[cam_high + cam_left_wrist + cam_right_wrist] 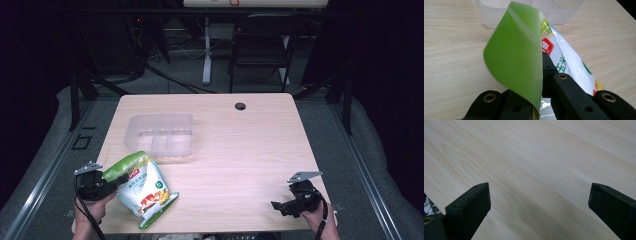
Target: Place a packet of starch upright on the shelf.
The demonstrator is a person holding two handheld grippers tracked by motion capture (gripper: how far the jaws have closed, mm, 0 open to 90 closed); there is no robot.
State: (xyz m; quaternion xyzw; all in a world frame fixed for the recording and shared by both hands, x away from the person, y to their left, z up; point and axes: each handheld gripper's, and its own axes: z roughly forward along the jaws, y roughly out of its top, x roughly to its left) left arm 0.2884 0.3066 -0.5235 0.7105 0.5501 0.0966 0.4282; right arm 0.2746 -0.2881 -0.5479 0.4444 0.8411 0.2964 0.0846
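Observation:
A green and white snack bag (145,189) lies at the front left of the wooden table (240,150), its green top edge curled up. My left gripper (118,180) is shut on that top edge. In the left gripper view the green flap of the bag (516,55) stands pinched between the black jaws of the left gripper (540,77), and the printed white side runs off to the right. My right gripper (278,206) rests open at the front right. Its jaws stand wide apart over bare wood in the right gripper view (539,200), with nothing between them.
A clear plastic container (161,133) with compartments stands just behind the bag, and its near wall (499,17) shows in the left gripper view. A cable hole (240,106) sits near the far edge. A dark chair (262,42) stands beyond the table.

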